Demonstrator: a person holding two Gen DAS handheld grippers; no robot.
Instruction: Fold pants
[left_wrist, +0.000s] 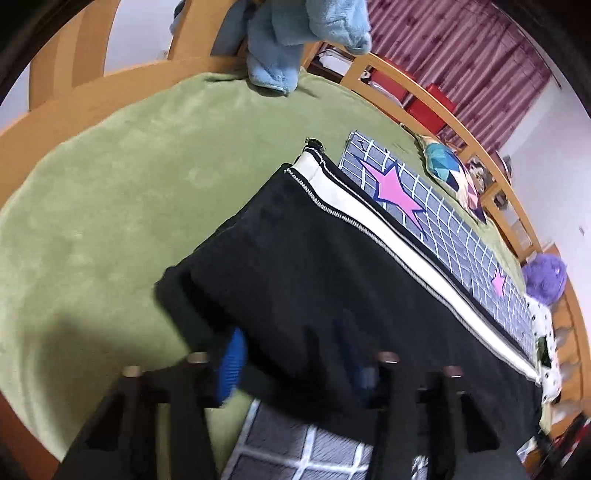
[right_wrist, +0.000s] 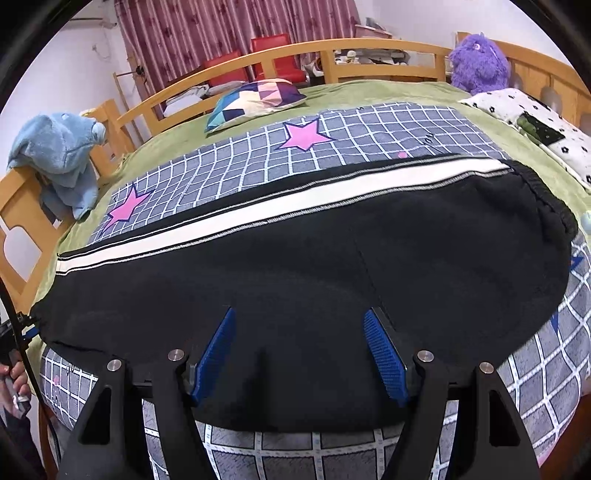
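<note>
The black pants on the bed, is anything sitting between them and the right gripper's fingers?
Nothing visible. The right gripper is open, with its blue fingers spread directly over the black pants, which lie flat on the grid blanket. The pillow and purple plush lie well beyond the pants.
</note>
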